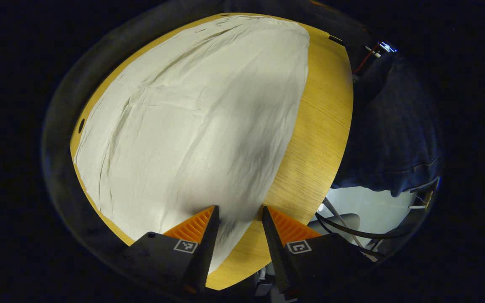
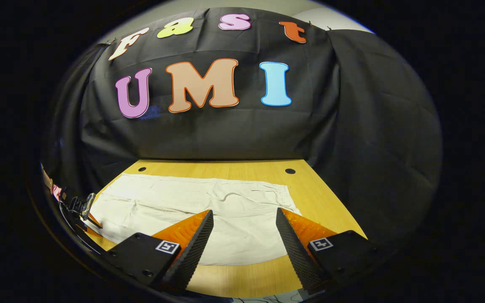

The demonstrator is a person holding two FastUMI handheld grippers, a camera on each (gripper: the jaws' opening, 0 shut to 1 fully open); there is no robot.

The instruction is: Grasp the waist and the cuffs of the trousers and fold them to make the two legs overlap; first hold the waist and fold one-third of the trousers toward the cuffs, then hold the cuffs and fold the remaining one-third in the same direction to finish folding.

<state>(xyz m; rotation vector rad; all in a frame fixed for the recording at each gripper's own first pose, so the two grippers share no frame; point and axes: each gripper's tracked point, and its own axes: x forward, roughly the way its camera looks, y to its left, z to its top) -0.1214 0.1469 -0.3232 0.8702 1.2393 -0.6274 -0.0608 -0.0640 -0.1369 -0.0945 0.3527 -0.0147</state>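
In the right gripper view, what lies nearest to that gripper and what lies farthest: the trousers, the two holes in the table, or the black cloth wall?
1. Trousers, right under the open right gripper.
2. Table holes, behind the trousers.
3. Black cloth wall, at the back.

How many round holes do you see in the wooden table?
3. In the right gripper view, two holes sit near the table's far edge, left and right, beyond the trousers. The left gripper view shows one by its edge. Trousers may hide more.
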